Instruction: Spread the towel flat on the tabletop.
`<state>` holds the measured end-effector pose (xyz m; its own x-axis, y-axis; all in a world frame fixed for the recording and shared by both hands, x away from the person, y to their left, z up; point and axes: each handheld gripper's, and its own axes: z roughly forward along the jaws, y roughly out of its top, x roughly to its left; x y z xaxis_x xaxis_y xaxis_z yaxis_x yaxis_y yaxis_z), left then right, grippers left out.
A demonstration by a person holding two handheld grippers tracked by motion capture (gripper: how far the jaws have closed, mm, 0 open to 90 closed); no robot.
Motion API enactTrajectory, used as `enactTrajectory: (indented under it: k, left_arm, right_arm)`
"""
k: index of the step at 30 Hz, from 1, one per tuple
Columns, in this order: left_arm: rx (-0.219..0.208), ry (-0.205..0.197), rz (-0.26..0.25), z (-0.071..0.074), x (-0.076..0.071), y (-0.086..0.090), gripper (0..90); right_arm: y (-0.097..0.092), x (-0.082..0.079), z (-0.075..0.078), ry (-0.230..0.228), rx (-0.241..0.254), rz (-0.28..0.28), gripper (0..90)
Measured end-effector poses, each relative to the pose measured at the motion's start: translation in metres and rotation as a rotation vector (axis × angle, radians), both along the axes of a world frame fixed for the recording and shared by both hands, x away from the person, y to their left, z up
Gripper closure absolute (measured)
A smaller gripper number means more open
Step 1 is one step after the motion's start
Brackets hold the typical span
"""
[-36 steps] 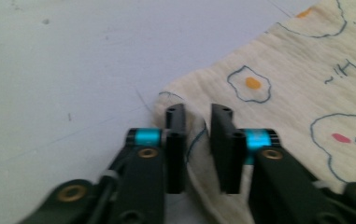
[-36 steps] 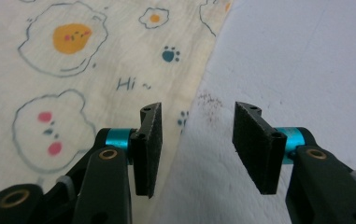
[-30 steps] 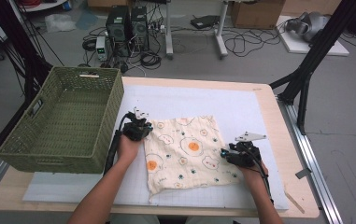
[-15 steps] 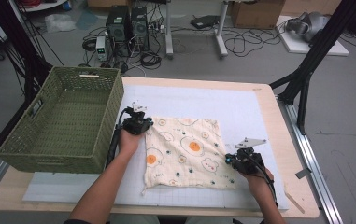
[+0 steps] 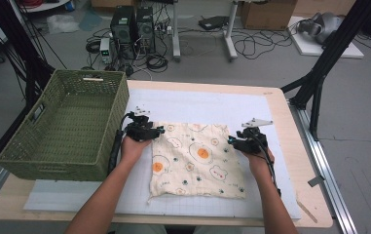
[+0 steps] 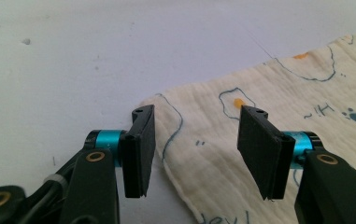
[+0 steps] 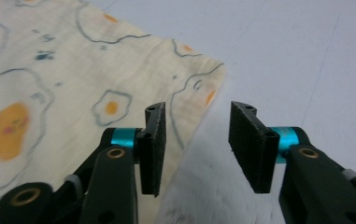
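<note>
Basket: I see the green woven basket (image 5: 61,124) at the left of the high view, on the table (image 5: 290,105).
Left gripper (image 5: 144,129): my jaws stand wide apart, gripping nothing, astride the cloth's upper-left corner.
Cloth (image 5: 197,161): cream, egg-printed, flat at centre frame on the white mat (image 5: 212,105).
Right gripper (image 5: 244,141): open, empty, straddling the cloth's upper-right edge.

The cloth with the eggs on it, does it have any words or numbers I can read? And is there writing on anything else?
Cloth: small dark hand-drawn marks between the egg pictures in the left gripper view, like letters, but too blurred and cut off to read.
Basket: a pale tag on its far rim, too small to read.
Nothing else in these pictures carries writing I can read.
</note>
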<state>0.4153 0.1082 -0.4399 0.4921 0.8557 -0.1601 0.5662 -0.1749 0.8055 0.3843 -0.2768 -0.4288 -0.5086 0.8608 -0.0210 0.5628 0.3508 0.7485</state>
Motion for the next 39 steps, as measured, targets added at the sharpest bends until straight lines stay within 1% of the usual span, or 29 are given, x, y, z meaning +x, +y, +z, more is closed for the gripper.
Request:
enactTrajectory:
  k: [2,5,6,7,8,9,11,12,13,14,16,18,19,20,22,25,27,28,29,30,31,32,33,34,35,36,37,38,39]
  left_arm:
    - [-0.001,-0.003,0.001,0.002,-0.001,0.001,47.0]
    - [-0.006,-0.003,0.006,0.003,-0.001,0.004,47.1]
    - [0.002,-0.001,0.007,0.004,-0.001,0.005,47.1]
    - [0.0,0.0,0.01,0.004,-0.001,0.006,47.0]
    - [-0.003,0.004,0.016,0.004,-0.001,0.007,47.0]
    - [-0.008,0.006,0.016,0.005,-0.002,0.007,47.0]
    - [-0.013,0.009,0.016,0.007,-0.002,0.009,47.5]
    - [-0.018,0.007,0.019,0.007,-0.003,0.009,47.5]
    - [-0.017,0.003,0.014,0.008,-0.003,0.009,47.5]
    - [-0.014,-0.002,0.015,0.009,-0.004,0.009,47.5]
    - [-0.008,-0.005,0.014,0.011,-0.005,0.008,47.5]
    - [0.001,-0.006,0.014,0.012,-0.007,0.007,47.4]
    - [0.001,-0.007,0.013,0.012,-0.007,0.007,47.4]
    - [0.001,-0.008,0.015,0.012,-0.008,0.007,47.4]
    - [0.006,-0.005,0.015,0.012,-0.008,0.007,47.3]
    - [0.001,-0.004,0.014,0.012,-0.009,0.005,47.1]
    - [0.002,-0.002,0.011,0.011,-0.009,0.003,46.4]
    - [0.002,-0.004,0.006,0.01,-0.008,0.002,46.4]
    - [0.007,-0.005,0.003,0.009,-0.008,0.001,46.2]
    - [0.005,-0.005,0.002,0.008,-0.007,0.0,46.1]
    - [0.001,-0.005,0.003,0.008,-0.007,-0.001,46.1]
    - [-0.004,-0.01,0.007,0.007,-0.006,-0.001,46.1]
    - [-0.011,-0.012,0.011,0.007,-0.006,-0.001,46.1]
    - [-0.021,-0.02,0.019,0.007,-0.005,-0.001,46.1]
    - [-0.021,-0.024,0.019,0.007,-0.004,0.0,46.2]
    - [-0.02,-0.028,0.017,0.007,-0.004,0.0,47.0]
    - [-0.01,-0.026,0.013,0.007,-0.002,0.001,48.3]
    - [-0.017,-0.028,0.014,0.006,-0.002,0.001,48.7]
    - [-0.016,-0.03,0.015,0.006,-0.001,0.001,48.8]
  right_arm:
    - [0.002,0.01,-0.004,0.007,-0.01,0.004,56.0]
    - [0.005,0.023,-0.008,0.02,0.006,-0.004,55.4]
    - [0.006,0.027,-0.008,0.026,0.009,-0.006,54.8]
    - [0.008,0.03,-0.009,0.012,0.018,-0.011,54.2]
    - [0.01,0.034,-0.01,0.021,0.027,-0.023,52.1]
    - [0.012,0.036,-0.011,0.034,0.025,-0.024,51.7]
    - [0.018,0.04,-0.013,0.038,0.012,-0.012,53.1]
    - [0.022,0.041,-0.014,0.046,-0.005,-0.001,55.2]
    - [0.024,0.041,-0.014,0.045,-0.02,0.006,58.1]
    - [0.026,0.042,-0.015,0.04,-0.024,0.01,61.3]
    - [0.025,0.042,-0.015,0.052,-0.004,0.014,68.6]
    - [0.023,0.042,-0.014,0.055,0.0,0.008,82.3]
    - [0.021,0.042,-0.014,0.059,0.001,0.01,85.6]
    - [0.019,0.043,-0.013,0.06,0.006,0.009,86.3]
    - [0.016,0.043,-0.013,0.045,-0.025,-0.021,86.9]
    - [0.009,0.045,-0.013,0.019,-0.068,-0.1,86.9]
    - [0.003,0.046,-0.014,0.011,-0.082,-0.156,86.4]
    - [0.001,0.046,-0.014,0.008,-0.081,-0.179,85.0]
    - [0.0,0.046,-0.014,0.006,-0.071,-0.19,81.6]
    - [-0.001,0.046,-0.014,0.012,-0.052,-0.193,75.3]
    - [-0.001,0.045,-0.013,0.015,-0.041,-0.192,70.8]
    - [-0.002,0.045,-0.012,0.009,-0.041,-0.188,67.7]
    - [-0.003,0.042,-0.01,0.008,-0.025,-0.184,64.2]
    - [-0.004,0.041,-0.007,0.004,-0.014,-0.176,61.0]
    - [-0.006,0.038,-0.004,-0.007,-0.004,-0.173,58.1]
    - [-0.009,0.035,-0.002,-0.009,0.022,-0.17,55.5]
    - [-0.012,0.032,-0.001,0.008,0.063,-0.153,53.6]
    - [-0.014,0.028,0.0,0.014,0.062,-0.148,53.0]
    - [-0.015,0.024,0.001,0.003,0.05,-0.145,52.9]
